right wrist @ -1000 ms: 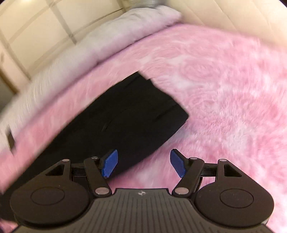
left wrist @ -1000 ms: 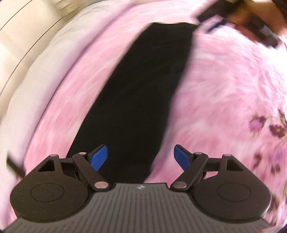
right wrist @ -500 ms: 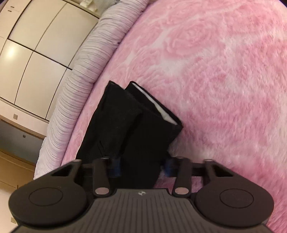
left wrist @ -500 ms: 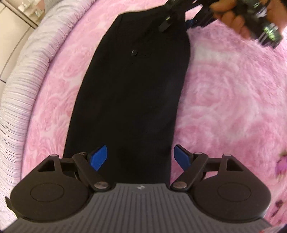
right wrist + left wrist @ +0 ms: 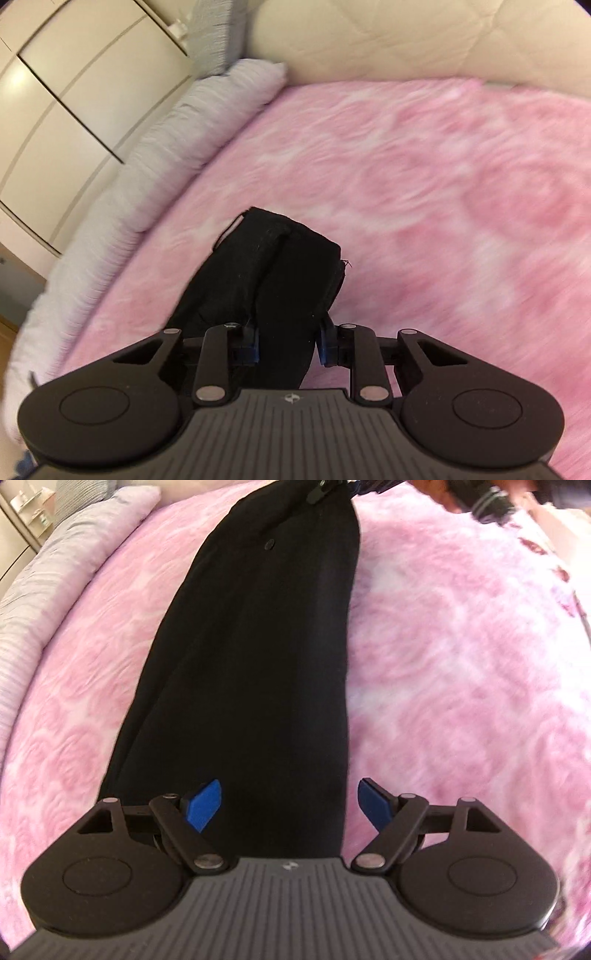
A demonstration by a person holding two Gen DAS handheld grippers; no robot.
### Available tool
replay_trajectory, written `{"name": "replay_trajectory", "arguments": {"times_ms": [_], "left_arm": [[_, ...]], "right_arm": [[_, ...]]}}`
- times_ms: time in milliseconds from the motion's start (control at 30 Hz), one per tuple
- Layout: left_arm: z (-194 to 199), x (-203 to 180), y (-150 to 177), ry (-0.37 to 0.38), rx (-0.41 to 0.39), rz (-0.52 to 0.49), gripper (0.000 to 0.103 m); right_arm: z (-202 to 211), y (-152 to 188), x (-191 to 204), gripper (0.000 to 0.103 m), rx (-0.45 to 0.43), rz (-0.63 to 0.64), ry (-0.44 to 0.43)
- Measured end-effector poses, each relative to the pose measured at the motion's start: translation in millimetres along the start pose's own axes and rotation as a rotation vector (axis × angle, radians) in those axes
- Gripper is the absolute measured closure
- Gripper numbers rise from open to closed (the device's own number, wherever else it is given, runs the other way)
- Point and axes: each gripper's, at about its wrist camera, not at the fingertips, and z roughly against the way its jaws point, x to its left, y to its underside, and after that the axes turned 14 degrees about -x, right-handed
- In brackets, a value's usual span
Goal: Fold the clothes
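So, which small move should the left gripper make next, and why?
Probably lower and close on the near end of the black trousers. The left gripper is open above that end, while the right gripper already pinches the far end.

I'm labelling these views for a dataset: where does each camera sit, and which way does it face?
Left wrist: on the left hand-held gripper, open, looking steeply down the black trousers on the pink blanket; a hand shows at the far end.
Right wrist: on the right hand-held gripper, clamping the trousers' end, facing the headboard.
Shared: trousers, blanket.
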Motion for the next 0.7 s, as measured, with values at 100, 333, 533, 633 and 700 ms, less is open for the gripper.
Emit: {"name": "replay_trajectory", "arguments": {"times_ms": [100, 333, 533, 633, 700], "left_arm": [[8, -7, 7, 0.003, 0.011, 0.004, 0.025], [61, 16, 63, -0.118, 0.087, 0.102, 0.025], [122, 69, 143, -0.274, 0.143, 0.21, 0.024], [155, 105, 191, -0.343, 0.159, 0.26, 0.024], [172, 130, 223, -0.364, 0.161, 0.279, 0.025]], "right_arm": [[-7, 2, -4, 0.071, 0.043, 0.04, -0.002], [21, 28, 12, 0.044, 0.02, 0.081, 0.103], [77, 64, 66, 0.044, -0.016, 0.235, 0.182], [90, 85, 117, 0.044, -0.012, 0.368, 0.111], [87, 100, 157, 0.044, 0.022, 0.472, 0.026]]}}
